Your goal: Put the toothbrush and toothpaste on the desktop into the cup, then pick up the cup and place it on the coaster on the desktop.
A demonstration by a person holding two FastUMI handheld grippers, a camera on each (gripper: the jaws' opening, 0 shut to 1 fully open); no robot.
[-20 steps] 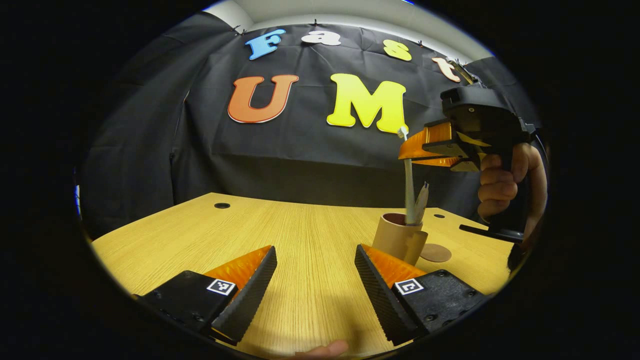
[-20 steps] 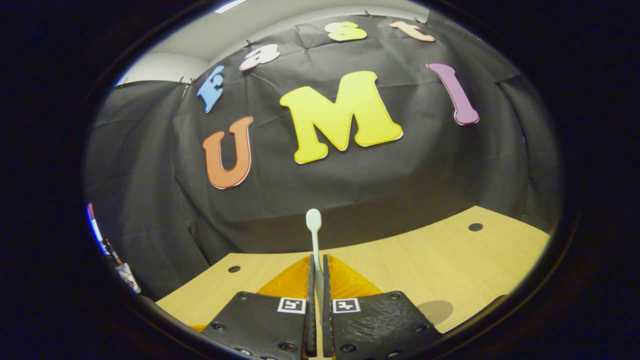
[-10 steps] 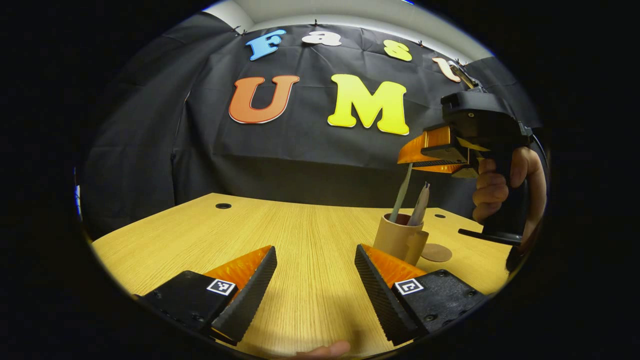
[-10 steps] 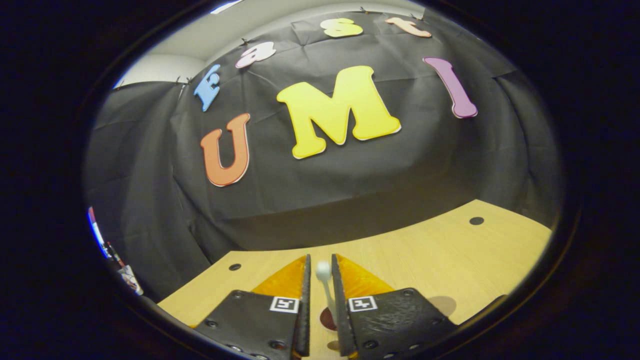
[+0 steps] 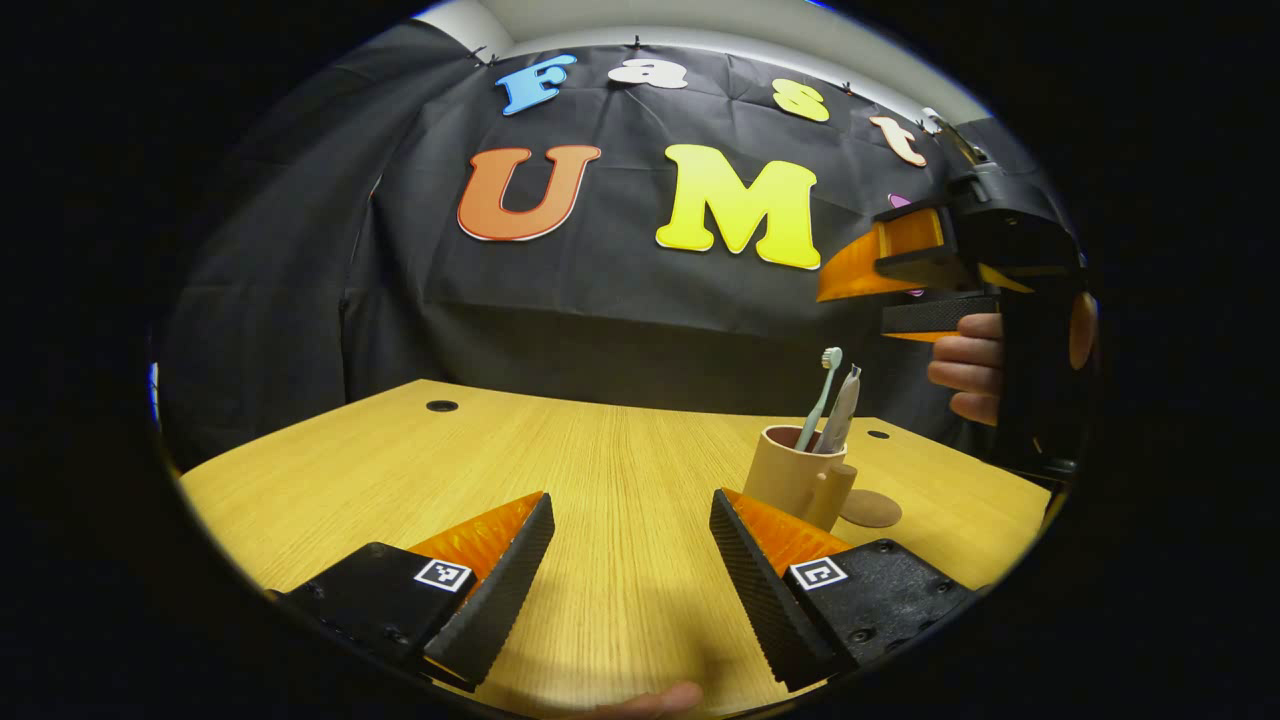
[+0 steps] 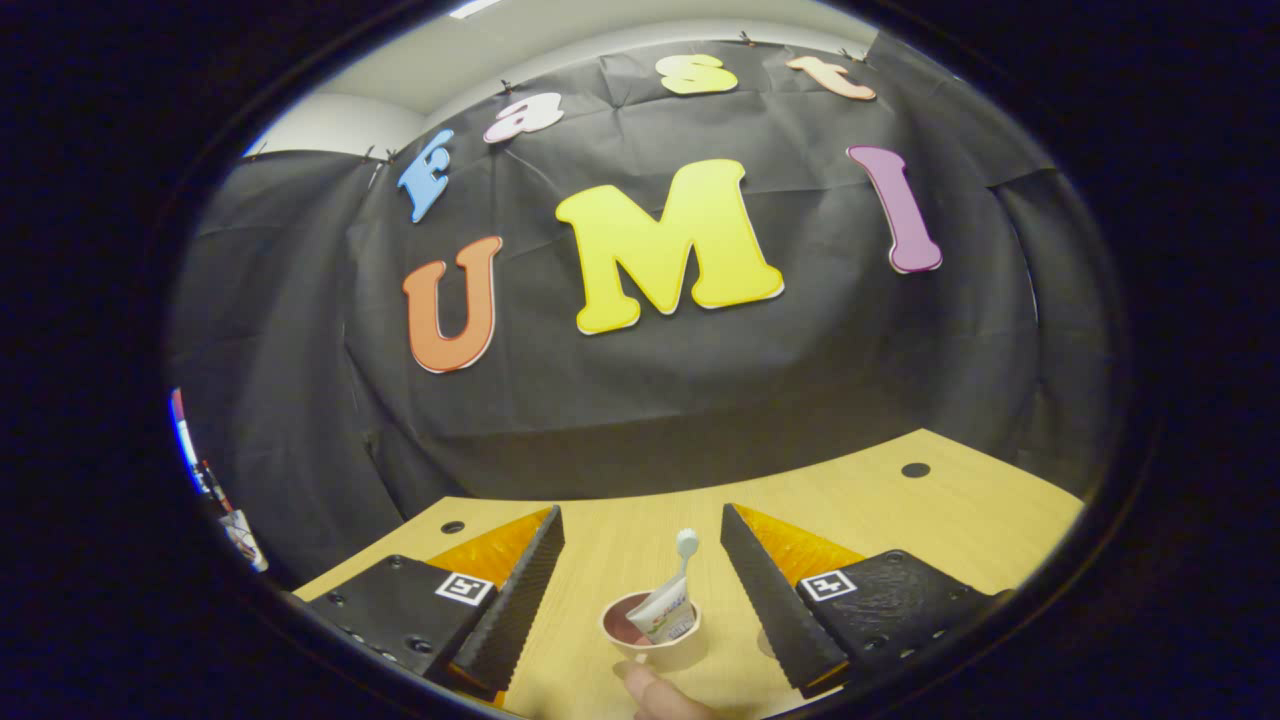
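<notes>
I find my left gripper [image 5: 632, 570] released, jaws spread wide and holding nothing, low over the desk [image 5: 560, 470] near its front edge. A fingertip [image 5: 655, 700] shows at the bottom of the left gripper view.

My right gripper [image 6: 642, 590] is likewise released, jaws wide apart and holding nothing, raised above the cup [image 6: 652, 638]. In the left gripper view I see it [image 5: 900, 290] well above the cup [image 5: 795, 480] and off toward the desk's right edge, with the hand [image 5: 965, 365] on its grip.

The cup stands upright on the desk, toward the right side. The toothbrush [image 5: 820, 398] stands in it, head up, leaning slightly. The toothpaste [image 5: 840, 408] stands in the cup just beside the toothbrush; in the right gripper view I see the tube [image 6: 664, 610] leaning on the rim with the toothbrush [image 6: 685, 552] behind it.

The coaster [image 5: 870, 508] lies flat on the desk just beside the cup, on its right; the cup is not on it. I note cable holes [image 5: 441, 406] along the desk's far edge.
</notes>
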